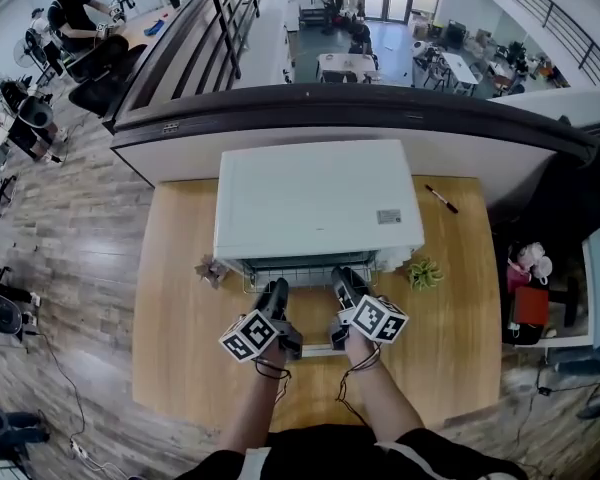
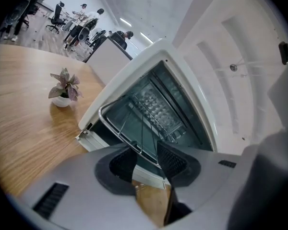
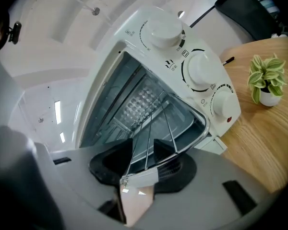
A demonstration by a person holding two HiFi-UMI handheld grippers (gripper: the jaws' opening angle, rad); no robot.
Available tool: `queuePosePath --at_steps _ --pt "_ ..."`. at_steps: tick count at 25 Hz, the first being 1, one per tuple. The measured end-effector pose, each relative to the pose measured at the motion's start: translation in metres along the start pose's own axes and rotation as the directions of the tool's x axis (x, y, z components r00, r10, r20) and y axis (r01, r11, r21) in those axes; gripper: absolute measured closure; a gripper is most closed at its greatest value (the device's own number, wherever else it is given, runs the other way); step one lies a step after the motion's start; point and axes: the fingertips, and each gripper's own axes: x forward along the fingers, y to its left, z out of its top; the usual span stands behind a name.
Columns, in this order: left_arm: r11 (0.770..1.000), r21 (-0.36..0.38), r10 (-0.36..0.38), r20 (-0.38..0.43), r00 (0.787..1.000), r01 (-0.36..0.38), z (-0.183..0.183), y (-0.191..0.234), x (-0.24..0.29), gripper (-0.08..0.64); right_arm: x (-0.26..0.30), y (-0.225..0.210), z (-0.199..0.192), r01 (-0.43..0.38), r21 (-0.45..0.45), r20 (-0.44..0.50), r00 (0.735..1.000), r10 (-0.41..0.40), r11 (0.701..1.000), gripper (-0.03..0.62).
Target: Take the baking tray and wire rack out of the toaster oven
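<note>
Where the oven (image 1: pixel 315 198) stands: a light wooden table (image 1: pixel 180 298), its far edge against a low white partition topped by a dark curved rail (image 1: pixel 360 103).
Room: an upper level overlooking an open office. Desks and chairs lie lower down beyond the rail, with people (image 1: pixel 75 13) seated at upper left. A wood-plank floor (image 1: pixel 70 228) lies left of the table.
Oven: white, mid-table, mouth facing the person. Three white knobs (image 3: pixel 201 71) sit in a column on its right front.
Door (image 2: pixel 147 176): folded down flat toward the person, white edge nearest the person.
Rack (image 1: pixel 300 271): drawn partway out of the mouth, level, above the door, with its rear part inside the cavity.
Tray: cannot be told apart. A dimpled metal surface shows deep in the cavity behind the rack, and no view settles whether that is it.
Left gripper (image 2: pixel 144 150): clamped on the rack's front bar, left of its middle.
Right gripper (image 3: pixel 144 143): clamped on the same bar, right of its middle.
Forearms (image 1: pixel 380 398): reach in from the table's near edge.
Pink plant (image 1: pixel 212 270): in a small white pot, just beside the oven's front left corner.
Green plant (image 1: pixel 423 272): in a small white pot, just beside the front right corner, on the knob side.
Pen (image 1: pixel 441 199): lies on the table right of the oven, toward the far edge.
In the way: the open door lies under the rack. The two plants flank the mouth, each outside the rack's width.
</note>
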Motion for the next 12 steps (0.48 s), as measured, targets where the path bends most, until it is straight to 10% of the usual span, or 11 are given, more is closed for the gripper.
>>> queuePosePath --at_steps 12 --pt "1.0 0.026 0.007 -0.024 1.0 -0.006 -0.014 0.002 -0.027 0.416 -0.026 0.007 -0.013 -0.009 0.002 0.007 1.0 0.009 1.0 0.462"
